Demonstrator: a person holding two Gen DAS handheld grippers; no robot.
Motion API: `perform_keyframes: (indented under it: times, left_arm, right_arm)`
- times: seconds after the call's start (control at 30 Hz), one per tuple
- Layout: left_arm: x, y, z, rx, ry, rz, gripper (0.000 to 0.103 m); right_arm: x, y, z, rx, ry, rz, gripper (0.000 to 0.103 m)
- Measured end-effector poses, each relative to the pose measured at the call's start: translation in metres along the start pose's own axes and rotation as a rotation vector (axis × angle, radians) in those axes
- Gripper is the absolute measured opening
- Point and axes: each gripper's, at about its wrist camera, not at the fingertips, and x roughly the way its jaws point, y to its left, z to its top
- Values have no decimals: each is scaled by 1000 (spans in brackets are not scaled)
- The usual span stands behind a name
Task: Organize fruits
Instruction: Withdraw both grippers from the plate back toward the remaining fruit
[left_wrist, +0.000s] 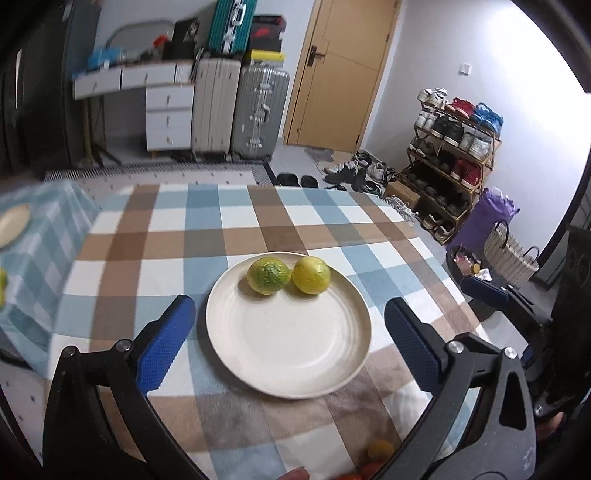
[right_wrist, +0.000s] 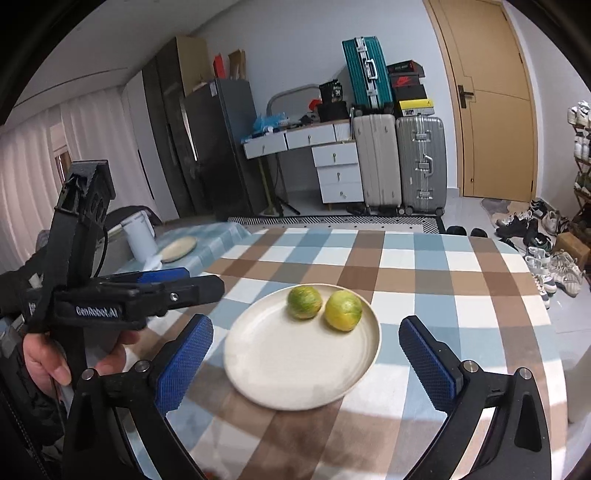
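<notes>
Two round citrus fruits sit side by side, almost touching, on the far part of a cream plate (left_wrist: 288, 354): a greener fruit (left_wrist: 267, 276) with mottled, wrinkled skin on the left, and a yellower fruit (left_wrist: 311, 275) on the right. The rest of the plate, smooth with faint concentric rings, is bare. It rests on the table (left_wrist: 155, 236), which wears a soft checked cloth of blue, brown and white.

The left claw (left_wrist: 286, 336) hangs just above the near side of the plate, spread wide and holding nothing, its blue textured pads (left_wrist: 162, 347) flanking the rim. The right claw (right_wrist: 304, 360) is likewise wide open and empty (same dimpled blue pads) over the plate's near edge. In the right wrist view the person's left hand (right_wrist: 55, 354) grips the left tool's handle, fingers curled round it.
</notes>
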Motion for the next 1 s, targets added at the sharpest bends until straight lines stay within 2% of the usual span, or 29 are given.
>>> perform_keyframes:
  times: [0.27, 0.53, 0.73, 1.0]
  left_arm:
    - [-67, -31, -26, 41, -65, 50, 102]
    - [-108, -36, -61, 24, -67, 61, 102]
    - [-127, -33, -101, 12, -23, 42, 102]
    - [-115, -25, -145, -16, 83, -15, 102]
  right_arm:
    - [-53, 22, -21, 36, -41, -32, 103]
    - [-91, 43, -41, 40, -71, -45, 103]
    - [-110, 58, -65, 33, -46, -83, 103]
    - [-124, 59, -93, 59, -16, -96, 103]
